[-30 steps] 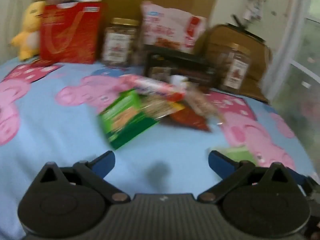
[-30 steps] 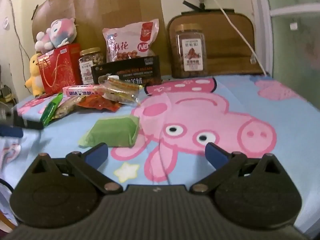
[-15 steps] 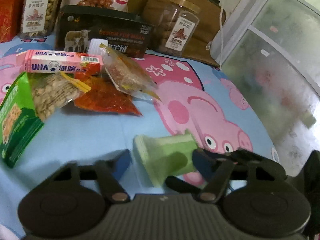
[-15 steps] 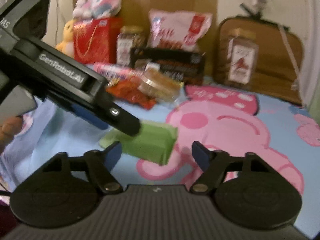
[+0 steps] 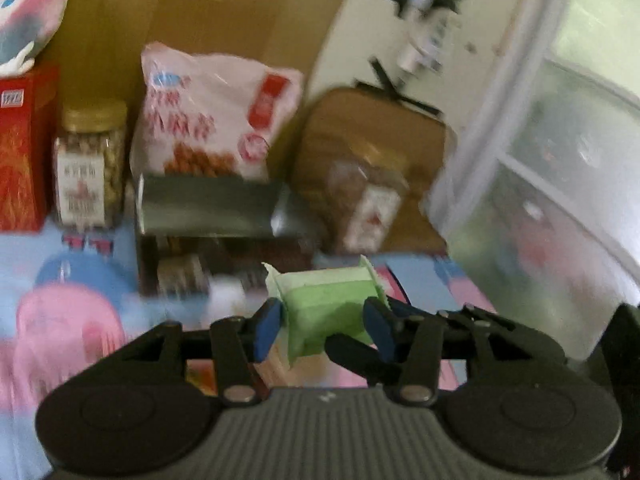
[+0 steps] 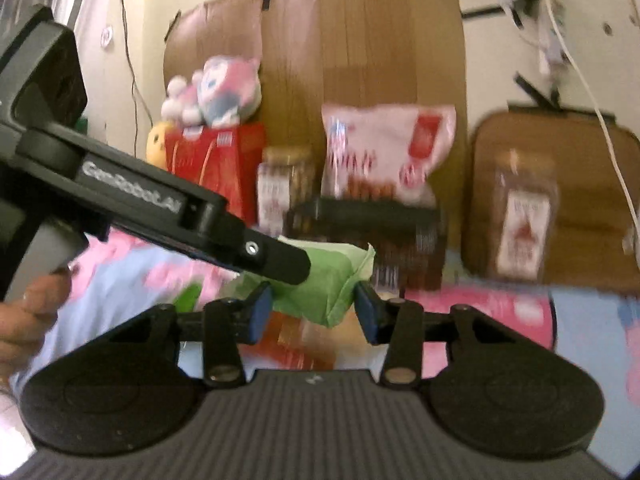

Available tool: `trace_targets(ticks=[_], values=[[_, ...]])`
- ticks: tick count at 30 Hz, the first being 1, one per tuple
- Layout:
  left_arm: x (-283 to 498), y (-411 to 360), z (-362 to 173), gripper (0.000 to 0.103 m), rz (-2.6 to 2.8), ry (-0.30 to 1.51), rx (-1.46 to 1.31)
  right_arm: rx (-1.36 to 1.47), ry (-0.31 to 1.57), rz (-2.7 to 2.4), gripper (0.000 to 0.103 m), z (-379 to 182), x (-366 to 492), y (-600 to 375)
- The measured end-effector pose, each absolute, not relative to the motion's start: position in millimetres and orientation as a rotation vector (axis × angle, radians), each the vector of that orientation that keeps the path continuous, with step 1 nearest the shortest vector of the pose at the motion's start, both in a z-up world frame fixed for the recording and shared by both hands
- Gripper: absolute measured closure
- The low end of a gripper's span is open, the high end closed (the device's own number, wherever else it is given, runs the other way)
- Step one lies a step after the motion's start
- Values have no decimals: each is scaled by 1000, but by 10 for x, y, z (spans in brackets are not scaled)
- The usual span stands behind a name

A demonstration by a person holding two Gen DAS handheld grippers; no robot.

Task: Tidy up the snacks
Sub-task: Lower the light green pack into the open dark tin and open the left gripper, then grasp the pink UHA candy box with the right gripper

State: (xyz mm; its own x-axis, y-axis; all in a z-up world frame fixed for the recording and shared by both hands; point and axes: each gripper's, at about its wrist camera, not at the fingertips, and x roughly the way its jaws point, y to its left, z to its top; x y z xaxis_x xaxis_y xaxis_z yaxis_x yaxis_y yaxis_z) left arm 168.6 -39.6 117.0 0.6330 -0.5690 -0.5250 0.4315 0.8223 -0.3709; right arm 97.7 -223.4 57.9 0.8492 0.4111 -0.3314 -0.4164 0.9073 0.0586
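Note:
A light green snack packet (image 5: 326, 308) sits between the blue pads of my left gripper (image 5: 322, 326), lifted off the blue Peppa Pig cloth. The same packet (image 6: 326, 280) shows in the right wrist view, with the left gripper's arm (image 6: 192, 212) across it. My right gripper (image 6: 314, 314) has its pads on either side of the packet's end; I cannot tell whether they press it. Both views are blurred.
At the back stand a pink snack bag (image 5: 212, 116), a dark box (image 5: 208, 216), two jars (image 5: 90, 164) (image 6: 522, 220), a red gift box (image 6: 216, 160) with plush toys, and a brown case (image 6: 592, 184). Loose snack packs (image 6: 304, 340) lie below the grippers.
My left gripper closed on the green packet and lifted it off the cloth. My right gripper narrowed and moved in around the packet's other end.

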Motion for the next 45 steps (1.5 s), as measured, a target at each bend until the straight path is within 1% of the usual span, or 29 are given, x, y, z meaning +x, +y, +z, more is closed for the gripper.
trace_targets(ticks=[5, 7, 8, 9, 10, 13, 17, 19, 23, 28, 31, 34, 37, 39, 40, 42, 45], values=[[2523, -358, 1102, 57, -494, 700, -297, 38, 370, 436, 55, 629, 2081, -2295], [2770, -369, 1040, 57, -464, 714, -309, 29, 381, 432, 55, 580, 2296, -2254], [2860, -380, 992, 56, -451, 722, -305, 24, 395, 433, 54, 548, 2466, -2222], [2955, -386, 946, 52, -433, 733, -303, 17, 412, 435, 53, 504, 2626, -2203], [3047, -384, 895, 51, -414, 750, -303, 14, 414, 437, 53, 419, 2525, -2263], [3151, -286, 783, 51, -379, 759, -303, 37, 457, 425, 52, 331, 2714, -2372], [3243, -178, 706, 51, -338, 749, -283, 146, 414, 362, 49, 358, 2727, -2746], [3284, -184, 652, 52, -320, 776, -270, 176, 431, 328, 49, 349, 2795, -2846], [3212, -275, 648, 52, -306, 758, -187, 281, 536, 300, 46, 177, 2978, -2958], [3094, -303, 611, 53, -320, 791, -132, 301, 558, 312, 45, 245, 2820, -2853], [2983, -323, 591, 53, -299, 774, -77, 274, 552, 335, 45, 268, 2681, -2736], [2871, -204, 689, 53, -321, 780, -128, 243, 525, 317, 46, 319, 2541, -2699], [2582, 68, 888, 50, -353, 719, -184, 276, 449, 271, 46, 472, 2242, -2771], [2344, 307, 972, 40, -346, 671, -204, 307, 422, 306, 46, 546, 1993, -2764], [2249, 411, 985, 38, -339, 653, -210, 310, 421, 331, 46, 559, 1903, -2725], [2071, 608, 945, 37, -318, 650, -217, 283, 430, 409, 46, 556, 1720, -2578], [1862, 841, 777, 37, -279, 700, -255, 198, 484, 523, 46, 512, 1653, -2231]])
